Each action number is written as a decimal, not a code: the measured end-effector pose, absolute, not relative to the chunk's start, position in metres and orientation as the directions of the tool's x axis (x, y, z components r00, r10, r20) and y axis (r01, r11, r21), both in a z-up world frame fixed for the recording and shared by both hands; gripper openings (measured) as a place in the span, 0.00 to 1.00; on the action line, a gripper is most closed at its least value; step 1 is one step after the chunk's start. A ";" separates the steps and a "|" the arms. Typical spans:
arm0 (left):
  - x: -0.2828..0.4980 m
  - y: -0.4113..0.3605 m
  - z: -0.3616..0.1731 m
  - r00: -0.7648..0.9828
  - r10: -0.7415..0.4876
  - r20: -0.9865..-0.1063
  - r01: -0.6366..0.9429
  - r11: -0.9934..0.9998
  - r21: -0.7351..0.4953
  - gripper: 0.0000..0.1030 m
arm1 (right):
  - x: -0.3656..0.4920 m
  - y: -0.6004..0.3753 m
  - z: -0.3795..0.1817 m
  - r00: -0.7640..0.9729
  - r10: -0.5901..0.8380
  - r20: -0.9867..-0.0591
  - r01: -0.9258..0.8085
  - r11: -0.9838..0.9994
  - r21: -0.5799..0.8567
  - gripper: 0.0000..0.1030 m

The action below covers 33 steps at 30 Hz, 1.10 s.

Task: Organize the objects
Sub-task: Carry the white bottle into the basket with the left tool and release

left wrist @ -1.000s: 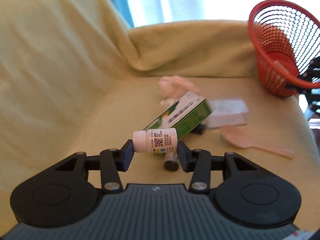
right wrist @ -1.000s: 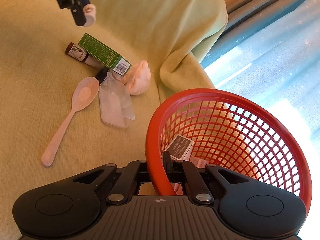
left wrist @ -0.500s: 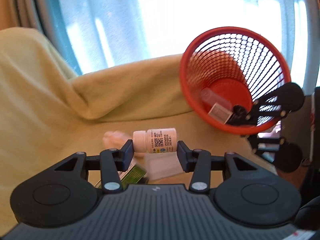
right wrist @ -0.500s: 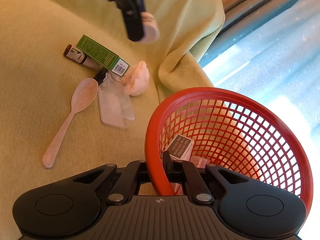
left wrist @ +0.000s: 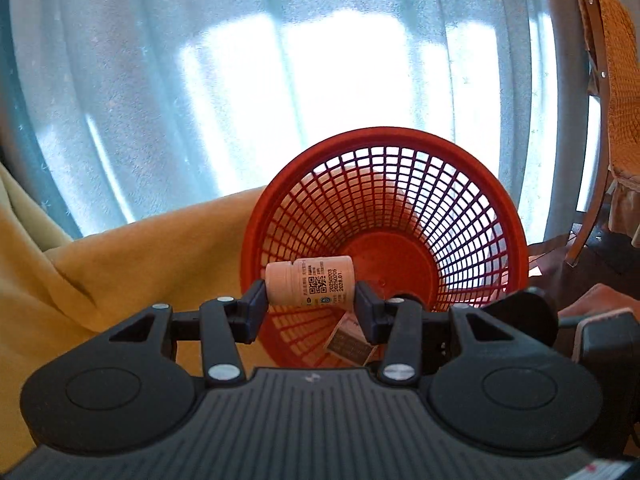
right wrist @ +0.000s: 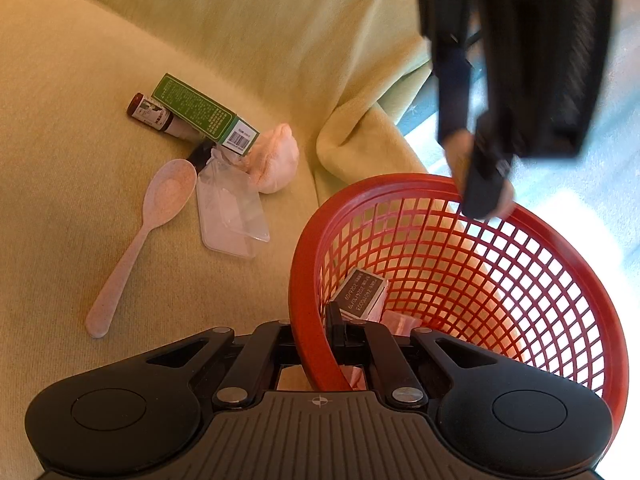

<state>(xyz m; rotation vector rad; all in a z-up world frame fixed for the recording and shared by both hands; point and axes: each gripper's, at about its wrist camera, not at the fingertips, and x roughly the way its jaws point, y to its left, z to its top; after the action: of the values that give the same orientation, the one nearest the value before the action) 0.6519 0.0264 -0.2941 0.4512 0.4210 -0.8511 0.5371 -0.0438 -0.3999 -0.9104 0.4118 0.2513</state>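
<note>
My left gripper [left wrist: 310, 300] is shut on a small white pill bottle [left wrist: 310, 285], held sideways by its ends in front of the mouth of the tilted red mesh basket [left wrist: 516, 240]. In the right wrist view the left gripper [right wrist: 486, 184] hangs blurred over the basket's far rim [right wrist: 400, 182]. My right gripper [right wrist: 316, 348] is shut on the basket's near rim [right wrist: 304, 320] and tips it. A small dark box [right wrist: 362, 290] and some pink packets lie inside the basket.
On the yellow-green covered sofa [right wrist: 60, 160] lie a green carton [right wrist: 204, 114], a brown bottle [right wrist: 150, 114], a pink spoon [right wrist: 148, 224], a clear plastic case [right wrist: 232, 216] and a pink wad [right wrist: 274, 160]. Blue curtains [left wrist: 200, 80] hang behind; a chair [left wrist: 608, 120] stands at right.
My left gripper has carried the pill bottle up off the sofa and over to the basket's mouth. The right gripper and the basket have stayed put.
</note>
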 end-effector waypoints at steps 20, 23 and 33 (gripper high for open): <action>0.655 0.026 -0.302 0.602 -0.594 -0.533 0.770 0.608 0.192 0.56 | 0.538 -0.045 -0.398 0.892 0.047 -0.450 -0.384 0.604 -0.698 0.01; 0.656 0.037 -0.302 0.615 -0.581 -0.533 0.756 0.627 0.189 0.56 | 0.538 -0.045 -0.398 0.892 0.047 -0.450 -0.384 0.604 -0.698 0.01; 0.655 0.080 -0.310 0.674 -0.502 -0.542 0.679 0.709 0.189 0.55 | 0.538 -0.045 -0.397 0.892 0.047 -0.450 -0.384 0.605 -0.697 0.01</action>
<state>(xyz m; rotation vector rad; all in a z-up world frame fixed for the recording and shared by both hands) 0.6548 0.0805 -0.3097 0.3964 0.4812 -0.6841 0.5376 -0.0449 -0.3974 -0.8917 0.4123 0.2577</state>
